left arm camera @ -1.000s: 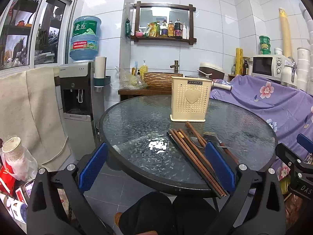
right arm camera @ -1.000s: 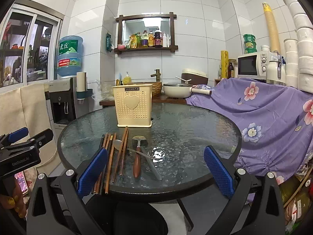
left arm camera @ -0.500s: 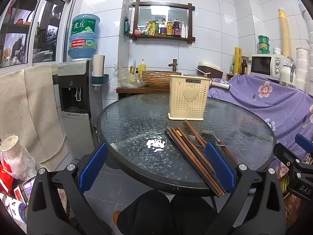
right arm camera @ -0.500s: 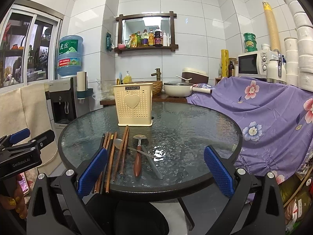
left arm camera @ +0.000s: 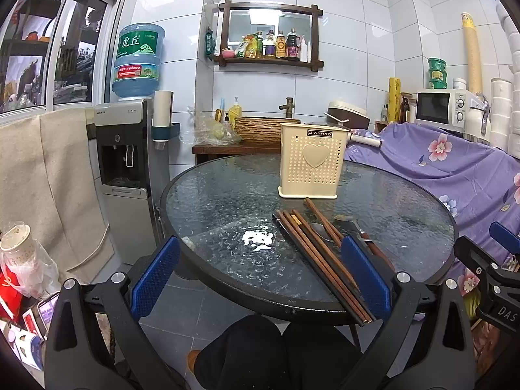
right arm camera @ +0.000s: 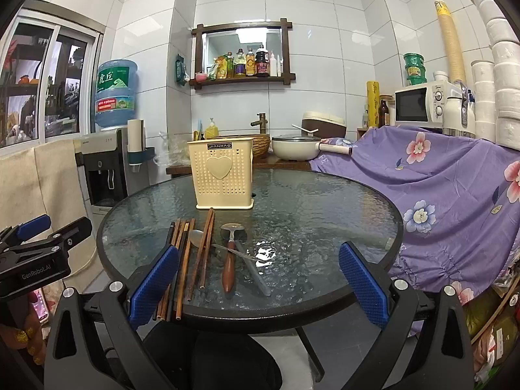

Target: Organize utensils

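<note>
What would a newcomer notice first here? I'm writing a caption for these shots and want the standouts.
The cream perforated plastic utensil holder with a heart stands upright toward the far side of the round textured-glass table. Nearer the front edge lie brown wooden chopsticks, metal spoons and a wooden-handled spatula, all loose. Both open blue-padded grippers, left gripper and right gripper, hover empty at the table's near rim.

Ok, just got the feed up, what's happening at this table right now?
Nothing is picked up yet. Both the left gripper and the right gripper are open and empty, held at the near edge of the round glass table. The chopsticks, spoon and wooden-handled utensil lie loose in front of the upright cream holder.
</note>
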### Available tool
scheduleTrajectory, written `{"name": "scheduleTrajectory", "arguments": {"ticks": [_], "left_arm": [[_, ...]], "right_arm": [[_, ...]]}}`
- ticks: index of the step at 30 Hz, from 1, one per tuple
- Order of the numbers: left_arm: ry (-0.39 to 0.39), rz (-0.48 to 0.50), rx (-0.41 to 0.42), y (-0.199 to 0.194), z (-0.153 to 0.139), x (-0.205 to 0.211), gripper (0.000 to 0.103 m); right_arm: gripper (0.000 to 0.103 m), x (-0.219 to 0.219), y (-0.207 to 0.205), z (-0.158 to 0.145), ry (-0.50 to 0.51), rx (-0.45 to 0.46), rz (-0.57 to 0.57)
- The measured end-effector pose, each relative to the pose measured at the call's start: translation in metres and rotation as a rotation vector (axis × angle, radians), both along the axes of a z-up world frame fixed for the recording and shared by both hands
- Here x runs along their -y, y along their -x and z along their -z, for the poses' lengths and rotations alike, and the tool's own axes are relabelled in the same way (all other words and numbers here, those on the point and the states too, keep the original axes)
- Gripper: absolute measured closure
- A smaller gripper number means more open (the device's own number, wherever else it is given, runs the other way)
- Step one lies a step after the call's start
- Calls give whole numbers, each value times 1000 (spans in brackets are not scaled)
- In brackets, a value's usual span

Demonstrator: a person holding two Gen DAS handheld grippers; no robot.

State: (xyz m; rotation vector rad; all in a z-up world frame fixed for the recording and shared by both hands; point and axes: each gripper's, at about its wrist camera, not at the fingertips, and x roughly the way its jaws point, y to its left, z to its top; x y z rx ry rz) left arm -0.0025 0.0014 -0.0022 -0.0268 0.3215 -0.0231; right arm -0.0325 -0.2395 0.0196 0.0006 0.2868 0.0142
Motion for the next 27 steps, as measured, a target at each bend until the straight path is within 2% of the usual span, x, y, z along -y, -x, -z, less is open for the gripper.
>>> {"name": "scheduleTrajectory", "arguments": {"ticks": [27], "left_arm": [[-4, 2, -9, -1, 1, 1, 5]], "right_arm": [[6, 0, 2, 0, -4, -2, 0]]}}
